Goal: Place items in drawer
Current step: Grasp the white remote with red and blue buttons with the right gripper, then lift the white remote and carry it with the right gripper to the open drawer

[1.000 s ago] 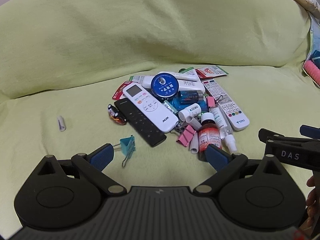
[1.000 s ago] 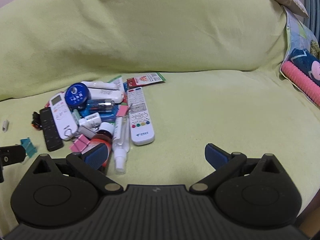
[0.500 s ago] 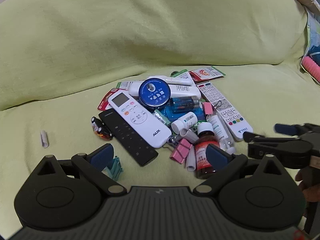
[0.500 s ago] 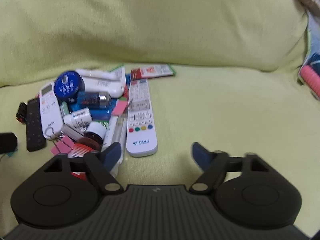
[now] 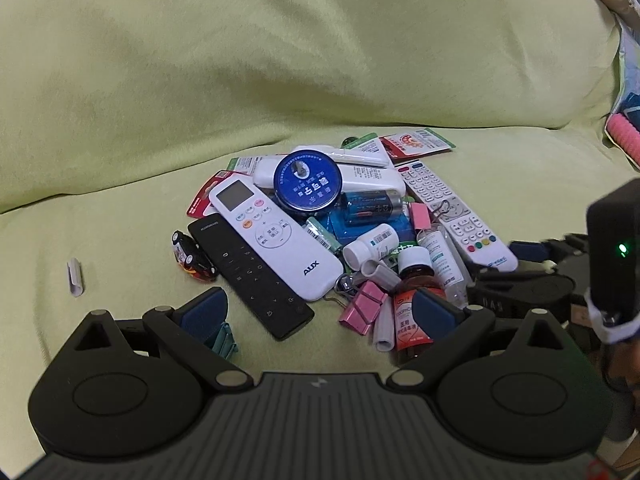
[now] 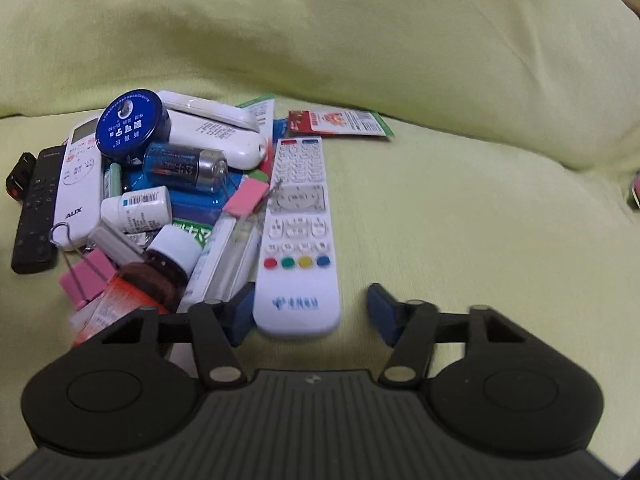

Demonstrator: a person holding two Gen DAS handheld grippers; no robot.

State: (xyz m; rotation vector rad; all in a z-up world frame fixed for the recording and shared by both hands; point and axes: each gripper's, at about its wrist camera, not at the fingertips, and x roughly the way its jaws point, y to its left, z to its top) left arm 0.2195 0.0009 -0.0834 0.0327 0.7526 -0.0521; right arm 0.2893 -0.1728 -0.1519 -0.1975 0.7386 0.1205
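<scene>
A heap of small items lies on a yellow-green sofa cover. It holds a white AUX remote [image 5: 276, 240], a black remote [image 5: 250, 276], a blue round tin [image 5: 308, 186], a battery [image 5: 372, 204], a brown bottle with a red label [image 5: 412, 292] and pink binder clips [image 5: 362, 306]. My left gripper [image 5: 319, 309] stands open just short of the heap. My right gripper [image 6: 312, 310] is open around the near end of the white TV remote [image 6: 300, 232], whose edge is close to the left finger. No drawer is in view.
A teal binder clip [image 5: 222, 338] lies by my left gripper's left finger. A toy car [image 5: 190, 256] sits beside the black remote, and a small white cap [image 5: 75, 276] lies alone at the left. The sofa back rises behind the heap. A pink cushion edge [image 5: 624, 136] shows at the right.
Both grippers have moved in toward the heap. The right one has shifted left and forward until its fingers stand either side of the TV remote's end.
</scene>
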